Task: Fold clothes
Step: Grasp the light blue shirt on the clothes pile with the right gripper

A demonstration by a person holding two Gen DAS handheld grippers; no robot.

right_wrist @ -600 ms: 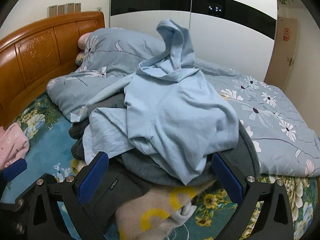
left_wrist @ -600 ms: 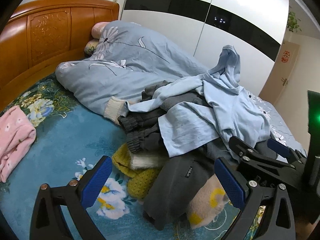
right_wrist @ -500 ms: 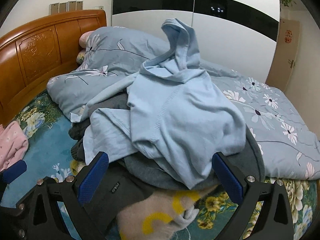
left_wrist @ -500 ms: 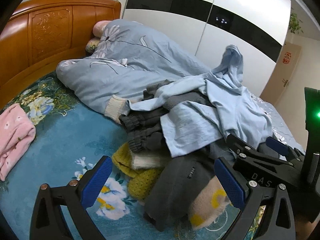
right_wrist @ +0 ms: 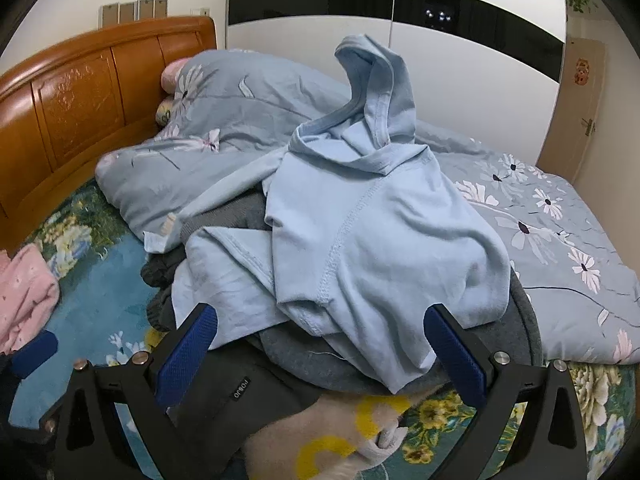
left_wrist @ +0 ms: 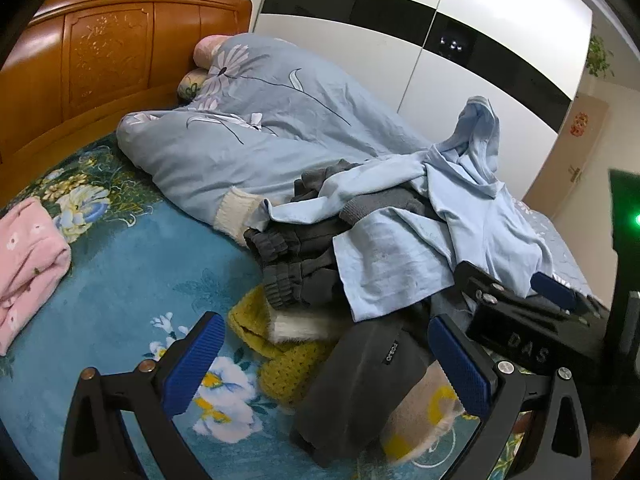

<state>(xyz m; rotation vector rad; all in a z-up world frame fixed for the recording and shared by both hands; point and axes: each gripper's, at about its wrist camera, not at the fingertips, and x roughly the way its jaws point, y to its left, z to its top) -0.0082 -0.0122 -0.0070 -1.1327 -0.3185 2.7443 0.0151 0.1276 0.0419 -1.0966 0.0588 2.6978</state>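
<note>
A heap of unfolded clothes lies on the bed. A light blue hoodie (right_wrist: 380,240) tops it, also seen in the left wrist view (left_wrist: 460,224). Under it lie grey trousers with ribbed cuffs (left_wrist: 288,264), a dark grey garment with a small label (left_wrist: 368,376), a yellow knit (left_wrist: 276,348) and a beige sweater with yellow marks (right_wrist: 336,436). My left gripper (left_wrist: 326,364) is open and empty, just before the heap's near edge. My right gripper (right_wrist: 320,348) is open and empty, low in front of the hoodie; it also shows in the left wrist view (left_wrist: 520,308).
A folded pink garment (left_wrist: 28,264) lies at the left on the teal floral bedsheet (left_wrist: 120,280). A bunched blue-grey floral duvet (left_wrist: 256,136) fills the back of the bed, against a wooden headboard (left_wrist: 100,60). White wardrobe doors (right_wrist: 460,80) stand behind.
Both grippers have drifted slightly closer to the heap. The clothes have not moved and both grippers stay open.
</note>
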